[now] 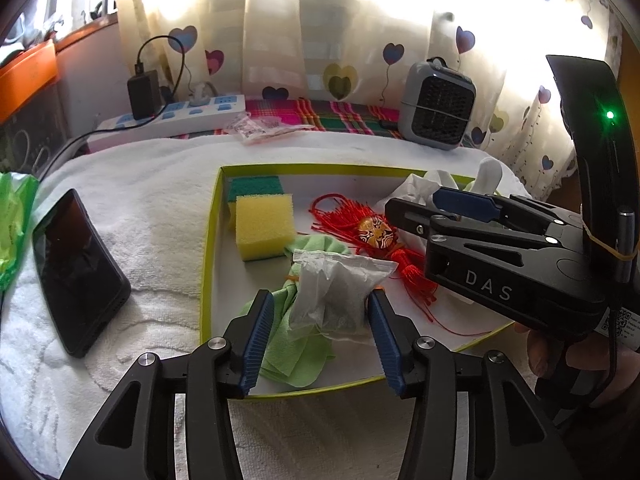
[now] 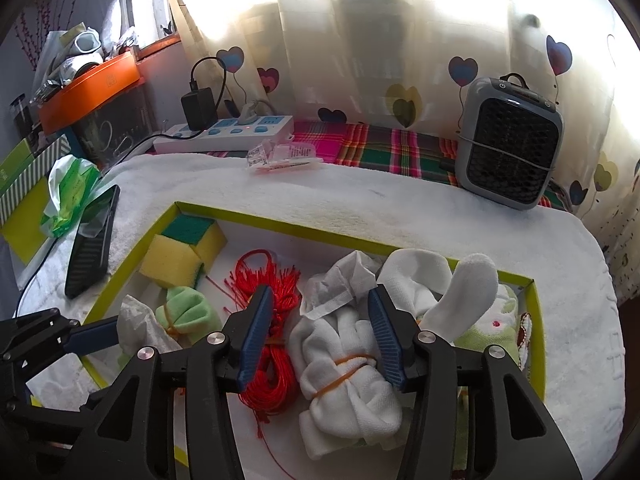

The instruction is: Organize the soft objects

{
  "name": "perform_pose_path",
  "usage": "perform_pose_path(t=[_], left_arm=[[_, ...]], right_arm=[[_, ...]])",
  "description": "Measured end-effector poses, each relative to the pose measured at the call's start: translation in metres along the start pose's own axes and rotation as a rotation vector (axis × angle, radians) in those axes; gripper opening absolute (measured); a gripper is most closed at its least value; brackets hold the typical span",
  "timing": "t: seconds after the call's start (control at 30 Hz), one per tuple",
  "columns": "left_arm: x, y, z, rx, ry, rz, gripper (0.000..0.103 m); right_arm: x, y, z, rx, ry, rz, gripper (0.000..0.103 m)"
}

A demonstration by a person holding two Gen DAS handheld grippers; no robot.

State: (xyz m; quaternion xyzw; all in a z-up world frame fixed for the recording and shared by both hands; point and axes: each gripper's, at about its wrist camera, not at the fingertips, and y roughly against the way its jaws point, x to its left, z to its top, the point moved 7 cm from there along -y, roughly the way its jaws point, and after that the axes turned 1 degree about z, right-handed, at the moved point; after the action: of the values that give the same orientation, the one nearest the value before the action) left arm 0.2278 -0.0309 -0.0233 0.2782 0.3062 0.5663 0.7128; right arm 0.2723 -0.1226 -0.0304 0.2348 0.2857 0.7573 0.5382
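A shallow box with a lime-green rim [image 1: 208, 280] lies on a white towel and holds soft things. My left gripper [image 1: 320, 298] is open over it. A translucent white sachet [image 1: 336, 292] lies between its blue pads on a green cloth [image 1: 296, 348]. Two yellow sponges [image 1: 264, 232] and a red tassel with a painted mask [image 1: 374, 232] lie farther back. My right gripper [image 2: 320, 293] is open around a white cloth bundle [image 2: 344, 364] tied with orange rubber bands. Red cord [image 2: 272, 320] lies left of the bundle and white socks [image 2: 464, 292] lie to its right.
A black phone [image 1: 76, 276] and a green plastic bag [image 1: 12, 216] lie left of the box. At the back are a power strip [image 1: 172, 118], small packets [image 1: 260, 126] and a grey fan heater [image 1: 436, 104] in front of a curtain. The towel [image 2: 400, 204] ends at the right.
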Motion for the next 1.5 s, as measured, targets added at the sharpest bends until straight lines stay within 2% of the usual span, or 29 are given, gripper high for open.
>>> perform_pose_path(t=[0.77,1.03,1.5], left_arm=[[-0.001,0.032,-0.002,-0.057,0.021,0.018,0.048],[-0.006,0.048,-0.013,-0.069,0.013,0.031,0.048],[-0.011,0.059,-0.043,-0.042,0.016,0.04,0.048]], right_arm=[[0.002,0.041,-0.009,-0.064,-0.048,-0.01,0.052],[0.008,0.067,-0.022,-0.095,-0.06,-0.01,0.052],[0.007,0.091,-0.059,-0.087,-0.104,-0.037,0.052]])
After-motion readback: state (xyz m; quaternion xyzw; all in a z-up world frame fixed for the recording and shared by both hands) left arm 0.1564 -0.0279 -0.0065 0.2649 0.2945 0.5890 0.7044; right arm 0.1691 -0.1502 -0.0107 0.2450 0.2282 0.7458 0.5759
